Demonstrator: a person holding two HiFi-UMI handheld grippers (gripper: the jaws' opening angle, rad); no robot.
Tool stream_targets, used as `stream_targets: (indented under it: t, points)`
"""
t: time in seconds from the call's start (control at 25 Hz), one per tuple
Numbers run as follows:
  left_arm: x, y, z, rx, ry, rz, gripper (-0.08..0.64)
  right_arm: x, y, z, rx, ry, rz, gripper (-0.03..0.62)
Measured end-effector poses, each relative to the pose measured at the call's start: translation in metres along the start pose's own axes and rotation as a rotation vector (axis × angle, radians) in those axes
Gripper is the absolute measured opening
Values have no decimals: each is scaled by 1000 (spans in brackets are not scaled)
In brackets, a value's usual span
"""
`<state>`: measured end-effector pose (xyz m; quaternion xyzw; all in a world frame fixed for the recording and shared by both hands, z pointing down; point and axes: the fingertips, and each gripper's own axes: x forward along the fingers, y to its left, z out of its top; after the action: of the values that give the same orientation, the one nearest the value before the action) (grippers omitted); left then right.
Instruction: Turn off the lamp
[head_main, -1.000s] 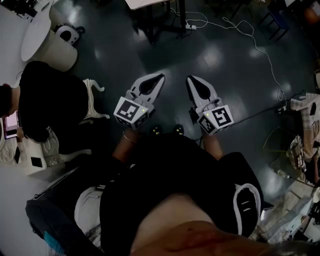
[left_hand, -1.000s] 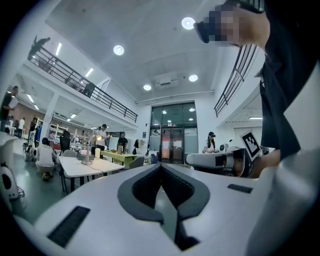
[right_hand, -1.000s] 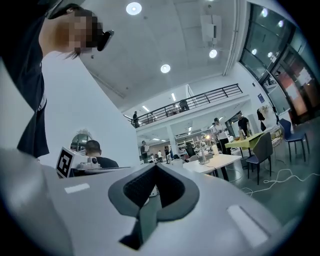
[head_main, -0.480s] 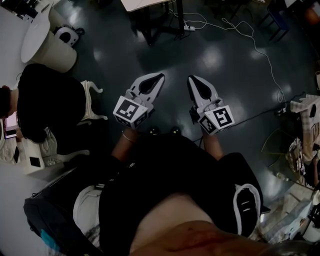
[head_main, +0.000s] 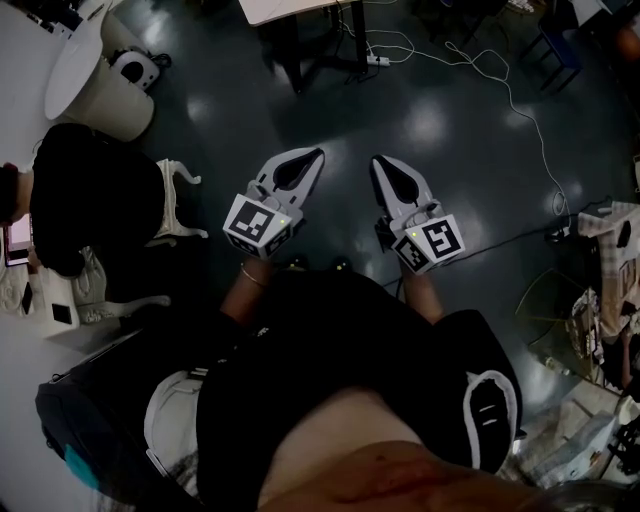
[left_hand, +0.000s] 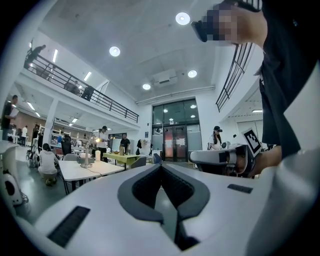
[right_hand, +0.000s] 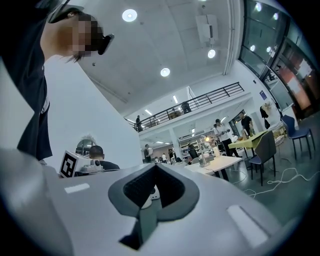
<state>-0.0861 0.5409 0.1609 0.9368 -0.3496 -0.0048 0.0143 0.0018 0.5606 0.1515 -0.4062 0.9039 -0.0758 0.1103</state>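
In the head view my left gripper (head_main: 315, 155) and right gripper (head_main: 380, 162) are held side by side at waist height over a dark floor, both shut and empty. A small lit lamp (left_hand: 87, 156) stands far off on a white table (left_hand: 95, 170) in the left gripper view. The right gripper view shows the same lamp (right_hand: 204, 155) on that table (right_hand: 225, 162), well beyond the jaws. The left gripper (left_hand: 160, 166) and the right gripper (right_hand: 154, 166) have their jaw tips pressed together. No lamp appears in the head view.
A person in black (head_main: 90, 200) sits at the left beside a white round table (head_main: 90, 75). A white cable (head_main: 520, 110) trails over the floor at upper right. Dark table legs (head_main: 290, 50) stand at the top, clutter (head_main: 600, 300) lies at the right, and chairs (right_hand: 267, 147) ring the far tables.
The floor and the seated person have drifted slightly in the head view. Both grippers stay shut, side by side, in almost the same place.
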Motion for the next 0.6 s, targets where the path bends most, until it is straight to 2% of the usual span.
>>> stream_targets:
  t: [0.16, 0.44, 0.6]
  points:
    - [0, -7, -2, 43, 16, 16, 6, -7, -6, -2, 11, -2, 13, 0]
    - [-3, -4, 0, 6, 21, 50, 6, -3, -6, -6, 20, 1, 29, 0]
    - [1, 1, -8, 20, 8, 45, 6, -1, -9, -6, 17, 3, 31, 0]
